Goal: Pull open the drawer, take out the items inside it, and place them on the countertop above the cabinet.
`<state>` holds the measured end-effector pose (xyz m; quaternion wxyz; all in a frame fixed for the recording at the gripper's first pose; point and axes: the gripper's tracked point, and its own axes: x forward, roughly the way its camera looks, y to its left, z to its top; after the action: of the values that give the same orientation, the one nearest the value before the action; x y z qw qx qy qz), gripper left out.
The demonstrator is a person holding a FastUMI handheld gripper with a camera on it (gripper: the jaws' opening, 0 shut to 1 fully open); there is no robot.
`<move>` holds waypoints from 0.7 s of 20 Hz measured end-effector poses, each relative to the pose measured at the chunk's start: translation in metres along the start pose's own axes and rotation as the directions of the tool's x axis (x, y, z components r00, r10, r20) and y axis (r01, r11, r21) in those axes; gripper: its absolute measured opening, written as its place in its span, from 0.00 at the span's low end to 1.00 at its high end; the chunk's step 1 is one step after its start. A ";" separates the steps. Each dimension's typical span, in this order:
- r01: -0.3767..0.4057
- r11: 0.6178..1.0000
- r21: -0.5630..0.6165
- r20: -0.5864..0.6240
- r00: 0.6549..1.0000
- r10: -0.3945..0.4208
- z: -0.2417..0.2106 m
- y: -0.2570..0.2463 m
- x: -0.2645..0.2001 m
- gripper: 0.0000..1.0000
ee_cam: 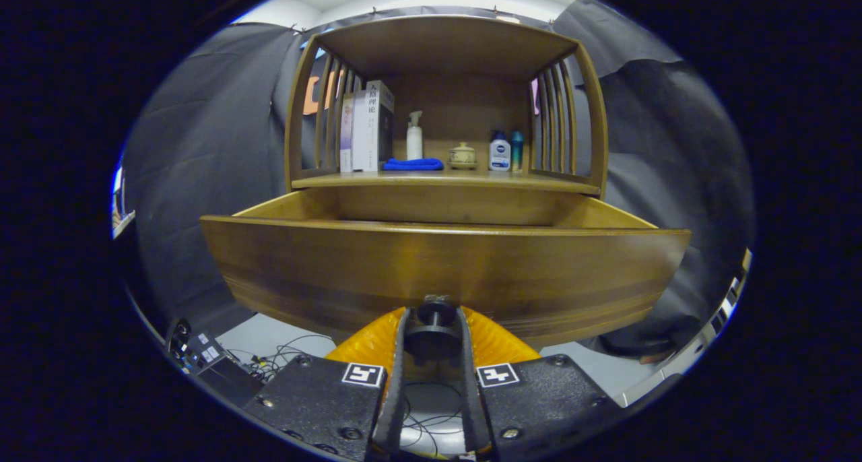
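The drawer point(444, 267) is standing pulled out below the countertop point(444, 179), where books point(367, 126), a blue cloth point(413, 165), a pump bottle point(414, 136), a small jar point(462, 155) and two bottles point(505, 151) are sitting; the gripper point(432, 322) is pinching the drawer's knob point(434, 312), both fingers pressing it.

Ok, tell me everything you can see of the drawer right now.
The drawer is brown, glossy wood, pulled well out from under the countertop. Its wide front panel faces the camera, both side walls run back to the cabinet, and its contents are hidden behind the front. The claw is closed on its dark round knob.
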<state>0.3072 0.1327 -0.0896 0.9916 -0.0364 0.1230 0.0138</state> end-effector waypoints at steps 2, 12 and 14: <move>0.009 1.000 -0.006 0.002 1.000 -0.009 0.000 -0.001 -0.001 0.37; 0.000 1.000 0.022 0.146 0.989 -0.003 0.058 -0.025 -0.032 0.98; -0.014 1.000 0.027 0.184 0.983 0.009 0.082 -0.029 -0.040 0.98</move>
<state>0.2890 0.1097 0.0018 0.9991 -0.0202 0.0315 0.0210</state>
